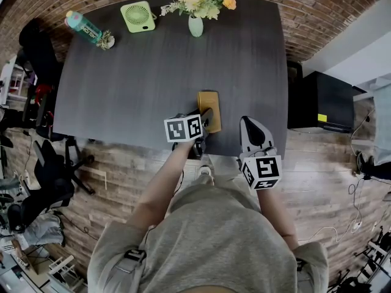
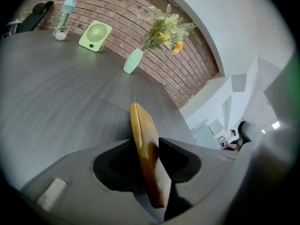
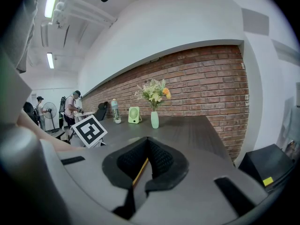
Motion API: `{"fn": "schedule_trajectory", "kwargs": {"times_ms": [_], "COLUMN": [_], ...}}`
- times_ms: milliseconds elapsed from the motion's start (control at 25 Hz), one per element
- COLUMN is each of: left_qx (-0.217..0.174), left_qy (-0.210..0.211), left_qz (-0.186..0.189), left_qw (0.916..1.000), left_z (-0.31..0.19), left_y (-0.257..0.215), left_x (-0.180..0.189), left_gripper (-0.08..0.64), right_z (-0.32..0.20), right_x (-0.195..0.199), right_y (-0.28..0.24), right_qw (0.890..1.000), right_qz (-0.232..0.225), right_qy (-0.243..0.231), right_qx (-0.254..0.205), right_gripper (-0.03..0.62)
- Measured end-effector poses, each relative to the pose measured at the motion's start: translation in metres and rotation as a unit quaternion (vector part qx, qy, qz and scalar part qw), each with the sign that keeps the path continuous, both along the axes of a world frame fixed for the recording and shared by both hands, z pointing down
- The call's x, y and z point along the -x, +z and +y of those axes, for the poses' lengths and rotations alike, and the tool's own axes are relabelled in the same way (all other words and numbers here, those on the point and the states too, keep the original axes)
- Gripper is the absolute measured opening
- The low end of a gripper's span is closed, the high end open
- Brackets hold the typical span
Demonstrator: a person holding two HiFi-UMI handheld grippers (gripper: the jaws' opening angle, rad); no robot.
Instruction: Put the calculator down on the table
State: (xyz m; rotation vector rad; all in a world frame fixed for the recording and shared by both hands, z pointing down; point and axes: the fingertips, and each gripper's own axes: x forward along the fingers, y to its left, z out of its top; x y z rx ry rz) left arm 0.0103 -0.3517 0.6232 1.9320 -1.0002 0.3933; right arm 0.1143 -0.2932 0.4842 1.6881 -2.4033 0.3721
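Note:
A flat mustard-yellow calculator [image 1: 209,105] rests on the dark grey table [image 1: 153,72] close to its front edge. My left gripper [image 1: 204,121] reaches over that edge to the calculator's near end. In the left gripper view the calculator [image 2: 146,149] shows edge-on between the two jaws, with dark gaps on both sides of it, so the left gripper [image 2: 147,146] stands open around it. My right gripper [image 1: 247,122] hovers to the right of the calculator, apart from it. Its jaws meet at the tips in the right gripper view [image 3: 147,142], with nothing held.
At the far side of the table stand a green fan [image 1: 137,16], a pale green vase of flowers [image 1: 195,24] and a teal bottle [image 1: 84,27]. A black cabinet [image 1: 321,101] stands to the right of the table, and office chairs [image 1: 55,176] to the left.

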Motion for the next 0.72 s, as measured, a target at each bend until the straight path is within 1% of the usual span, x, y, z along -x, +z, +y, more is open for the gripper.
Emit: {"fn": "schedule_trajectory", "kwargs": {"times_ms": [160, 400, 600, 720], "left_qx": [0.005, 0.006, -0.002, -0.011], "left_qy": [-0.007, -0.008, -0.013, -0.006], "left_qz": [-0.023, -0.038, -0.056, -0.072], "left_qw": [0.9997, 0.9992, 0.9984, 0.9973], "left_z": [-0.0004, -0.0013, -0.001, 0.0008], "left_y": [0.0049, 0.0067, 0.0068, 0.0073], "left_x": [0.0062, 0.0063, 0.0059, 0.0055], "left_gripper": [0.169, 0.172, 0.177, 0.176], "right_z": [0.0013, 0.0014, 0.0043, 0.0063], "right_x": [0.0005, -0.0005, -0.003, -0.0032], "right_y": [-0.0013, -0.0013, -0.0017, -0.0027], "right_qw": [1.0, 1.0, 1.0, 1.0], "right_qz": [0.0, 0.0, 0.0, 0.0], "right_qy": [0.0, 0.002, 0.006, 0.007], "right_qx": [-0.002, -0.003, -0.003, -0.004], "right_gripper": [0.003, 0.003, 0.003, 0.003]}}
